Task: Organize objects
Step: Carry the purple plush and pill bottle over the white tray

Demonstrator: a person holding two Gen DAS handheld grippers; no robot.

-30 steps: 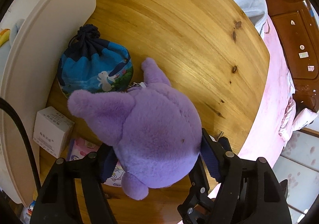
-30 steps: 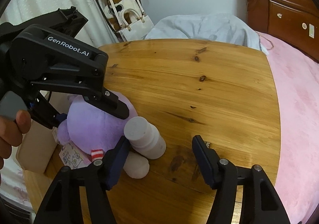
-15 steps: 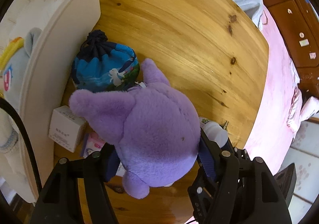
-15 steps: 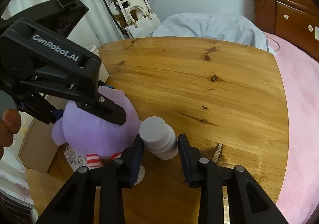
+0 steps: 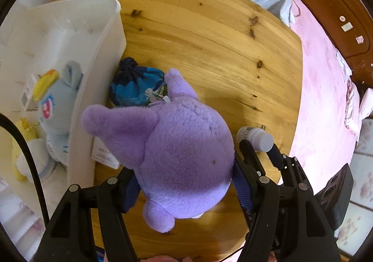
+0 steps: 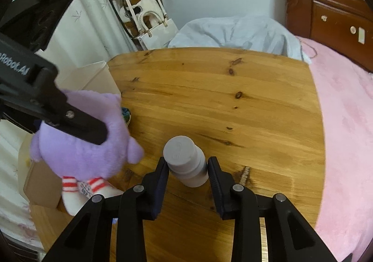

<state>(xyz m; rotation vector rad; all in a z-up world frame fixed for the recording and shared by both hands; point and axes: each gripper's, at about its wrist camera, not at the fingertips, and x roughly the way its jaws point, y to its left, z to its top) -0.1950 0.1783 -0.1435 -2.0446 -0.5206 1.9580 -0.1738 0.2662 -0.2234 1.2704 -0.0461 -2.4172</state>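
Note:
A purple plush toy [image 5: 181, 159] with red-striped socks [image 6: 88, 154] is squeezed between the pads of my left gripper [image 5: 186, 189], which is shut on its body and holds it beside the white bin [image 5: 98, 52]. One left finger [image 6: 77, 122] crosses the plush in the right wrist view. A white bottle [image 6: 184, 157] with a grey cap stands upright on the wooden table [image 6: 221, 99]. My right gripper [image 6: 188, 166] is shut on its sides. The bottle [image 5: 258, 139] also shows to the right of the plush.
The bin holds a light blue plush [image 5: 58, 99] and a yellow toy [image 5: 23, 145]. A blue drawstring pouch [image 5: 137, 89] and a small white box [image 5: 102, 154] lie against its wall. A pink bed [image 6: 345, 122] borders the table's right edge.
My left gripper has lifted the purple plush, and the inside of the bin has come into view. My right gripper has closed its jaws on the white bottle.

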